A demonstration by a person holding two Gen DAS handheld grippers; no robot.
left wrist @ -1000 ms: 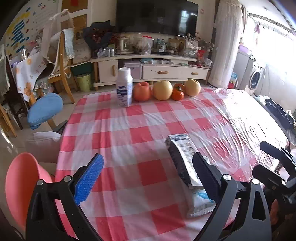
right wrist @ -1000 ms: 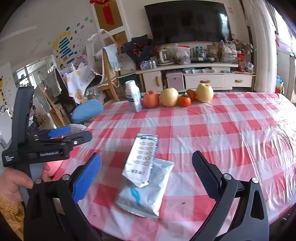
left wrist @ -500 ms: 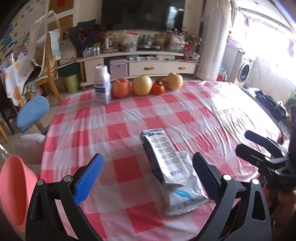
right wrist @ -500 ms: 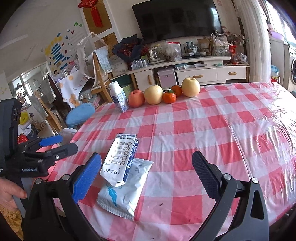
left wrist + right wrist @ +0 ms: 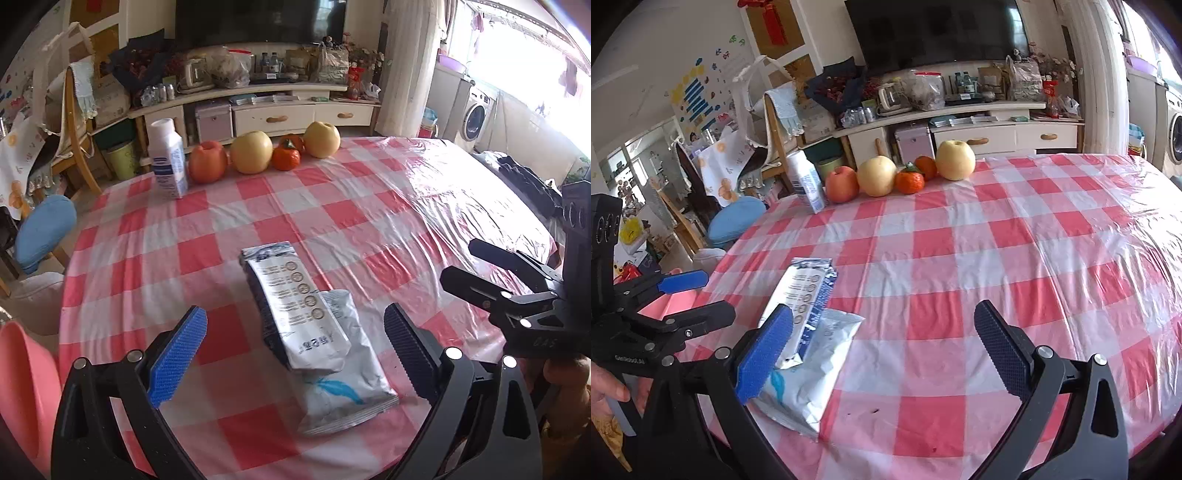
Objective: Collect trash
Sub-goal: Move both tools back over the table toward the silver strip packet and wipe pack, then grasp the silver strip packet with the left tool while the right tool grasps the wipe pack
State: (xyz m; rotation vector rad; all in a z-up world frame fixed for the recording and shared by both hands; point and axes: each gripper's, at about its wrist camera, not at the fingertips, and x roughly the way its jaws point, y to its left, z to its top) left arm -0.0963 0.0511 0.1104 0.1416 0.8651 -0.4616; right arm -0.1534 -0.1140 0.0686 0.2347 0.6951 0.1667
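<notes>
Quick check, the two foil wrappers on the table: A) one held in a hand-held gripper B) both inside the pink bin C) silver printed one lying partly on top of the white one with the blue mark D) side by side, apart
C: the silver printed wrapper overlaps the white wrapper on the checked tablecloth; both hand-held grippers are open and empty.

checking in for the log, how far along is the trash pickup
Nothing looks collected yet. Both wrappers, the silver packet and the white pouch under it, lie on the table. The left tool is open around them; the right tool is open, empty. Grasping and binning remain.
</notes>
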